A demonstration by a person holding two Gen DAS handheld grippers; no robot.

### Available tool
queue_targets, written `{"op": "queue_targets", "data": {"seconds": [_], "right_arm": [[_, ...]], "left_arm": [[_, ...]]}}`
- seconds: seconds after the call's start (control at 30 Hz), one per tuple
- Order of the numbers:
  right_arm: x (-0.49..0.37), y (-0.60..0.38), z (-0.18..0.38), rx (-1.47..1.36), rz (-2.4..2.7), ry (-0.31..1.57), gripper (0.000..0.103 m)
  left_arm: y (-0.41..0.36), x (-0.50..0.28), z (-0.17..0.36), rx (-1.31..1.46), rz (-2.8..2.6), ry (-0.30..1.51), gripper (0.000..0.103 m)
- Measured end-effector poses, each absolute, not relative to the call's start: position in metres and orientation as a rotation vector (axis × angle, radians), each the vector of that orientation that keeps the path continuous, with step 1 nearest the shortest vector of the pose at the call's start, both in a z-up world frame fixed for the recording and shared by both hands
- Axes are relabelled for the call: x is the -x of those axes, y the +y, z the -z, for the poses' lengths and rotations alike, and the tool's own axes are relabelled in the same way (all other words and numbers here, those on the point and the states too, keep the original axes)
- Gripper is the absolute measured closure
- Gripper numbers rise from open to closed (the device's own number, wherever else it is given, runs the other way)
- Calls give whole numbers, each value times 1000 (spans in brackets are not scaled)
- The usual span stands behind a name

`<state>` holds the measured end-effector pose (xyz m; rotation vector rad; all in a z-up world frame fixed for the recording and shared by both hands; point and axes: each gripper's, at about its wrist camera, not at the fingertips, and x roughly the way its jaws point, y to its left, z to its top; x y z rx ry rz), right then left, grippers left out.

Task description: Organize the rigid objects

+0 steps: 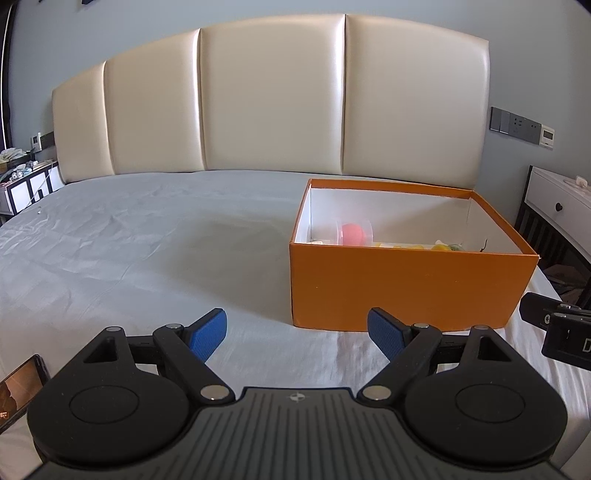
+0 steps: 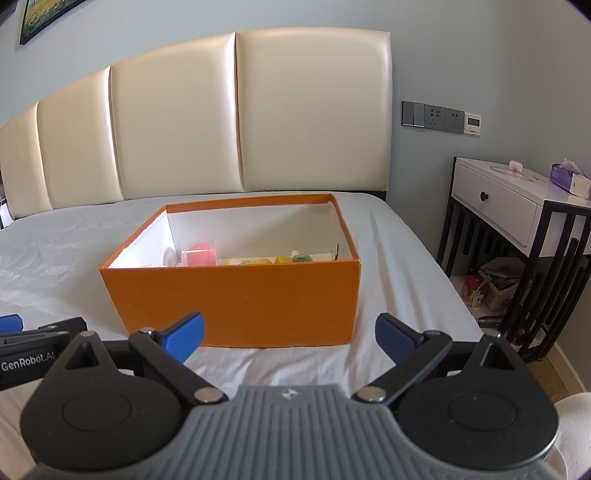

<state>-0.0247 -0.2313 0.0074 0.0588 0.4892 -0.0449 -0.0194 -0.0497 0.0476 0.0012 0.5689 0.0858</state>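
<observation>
Two fisheye views, each along one gripper. Left wrist view: the left gripper (image 1: 297,332), blue-padded fingers wide apart and holding nothing, hovers over a grey bedsheet (image 1: 147,243); the open orange box (image 1: 406,284) sits to the right on the bed, a clear container with a pink ball (image 1: 352,232) and yellow items (image 1: 439,246) low inside, partly hidden by the near wall. Only here appear a phone (image 1: 22,384) at lower left and a cluttered far-left nightstand (image 1: 26,177). Right wrist view: the right gripper (image 2: 290,338), fingers likewise spread and empty, faces the box (image 2: 236,295) centrally. Only here appear a framed picture (image 2: 44,16) at upper left and clutter (image 2: 487,284) beneath the white nightstand (image 2: 517,210) at right. Both views show the cream padded headboard (image 2: 177,125) and wall outlets (image 2: 439,116).
</observation>
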Motion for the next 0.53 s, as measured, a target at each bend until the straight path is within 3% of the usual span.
{"op": "queue_targets", "data": {"seconds": [0.53], "right_arm": [[23,-232,-3,-74,46,507,6]], "left_arm": [[-49,22,-47,6,-71,567,2]]}}
